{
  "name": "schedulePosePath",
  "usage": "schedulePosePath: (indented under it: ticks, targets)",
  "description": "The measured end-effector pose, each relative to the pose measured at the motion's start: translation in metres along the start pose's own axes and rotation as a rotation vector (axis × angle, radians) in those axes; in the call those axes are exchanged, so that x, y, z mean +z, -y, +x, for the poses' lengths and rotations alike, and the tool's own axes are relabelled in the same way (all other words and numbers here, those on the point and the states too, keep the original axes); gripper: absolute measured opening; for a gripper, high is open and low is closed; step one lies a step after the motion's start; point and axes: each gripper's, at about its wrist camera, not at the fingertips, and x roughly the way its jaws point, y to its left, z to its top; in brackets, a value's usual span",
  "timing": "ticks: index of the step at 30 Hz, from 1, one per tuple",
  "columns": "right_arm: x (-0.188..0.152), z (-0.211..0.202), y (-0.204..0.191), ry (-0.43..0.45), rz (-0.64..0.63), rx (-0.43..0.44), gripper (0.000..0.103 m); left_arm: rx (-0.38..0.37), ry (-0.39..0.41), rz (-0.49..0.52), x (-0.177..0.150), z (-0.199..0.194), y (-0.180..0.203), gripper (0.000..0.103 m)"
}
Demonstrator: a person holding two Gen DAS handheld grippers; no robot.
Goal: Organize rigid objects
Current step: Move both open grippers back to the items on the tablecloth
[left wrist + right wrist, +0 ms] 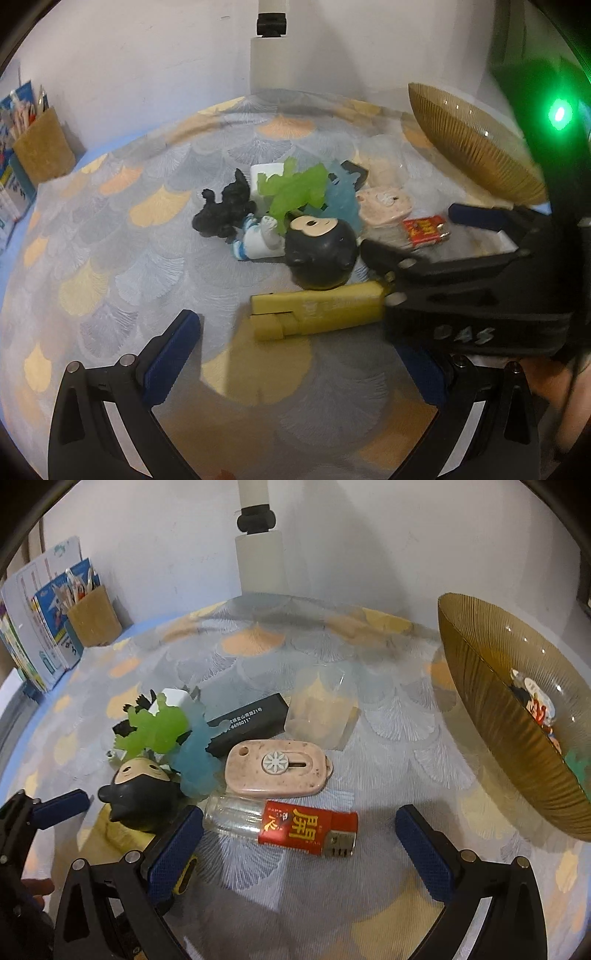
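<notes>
A red and clear lighter (pixel 295 825) lies on the patterned tablecloth between the wide fingers of my right gripper (pixel 299 827), which is open. Behind it sit a pink speckled cutter (pixel 277 771), a black box (pixel 251 720), a blue figure (pixel 195 764), a green figure (pixel 155 731) and a black-headed figurine (pixel 144 797). My left gripper (pixel 301 343) is open above a yellow cutter (pixel 317 310). In the left wrist view the right gripper (pixel 424 236) reaches in from the right around the lighter (pixel 424 229). It hides part of my left gripper's right finger.
An amber ribbed glass bowl (pixel 498 738) at the right holds a few small figures (pixel 535 701). A clear plastic cup (pixel 321 709), a white charger (pixel 173 698) and a black dog figure (pixel 225 210) lie in the pile. A pen holder (pixel 94 620), books and a white post (pixel 260 561) stand at the back.
</notes>
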Motion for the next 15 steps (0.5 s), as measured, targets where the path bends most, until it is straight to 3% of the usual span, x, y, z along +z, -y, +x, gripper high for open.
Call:
schedulePosePath:
  ticks: [2,7,15]
  targets:
    - [0.001,0.001,-0.002,-0.003,-0.011,-0.015,0.103,-0.01,0.0,-0.016,0.002,0.001,0.002,0.102]
    - [0.003,0.001,0.0,-0.005,-0.012,-0.015,0.103,0.089,0.0,-0.012,0.006,0.011,0.015,0.103]
    - [0.004,0.001,0.0,-0.011,-0.01,-0.016,0.103,0.097,0.001,-0.033,0.008,0.014,0.014,0.103]
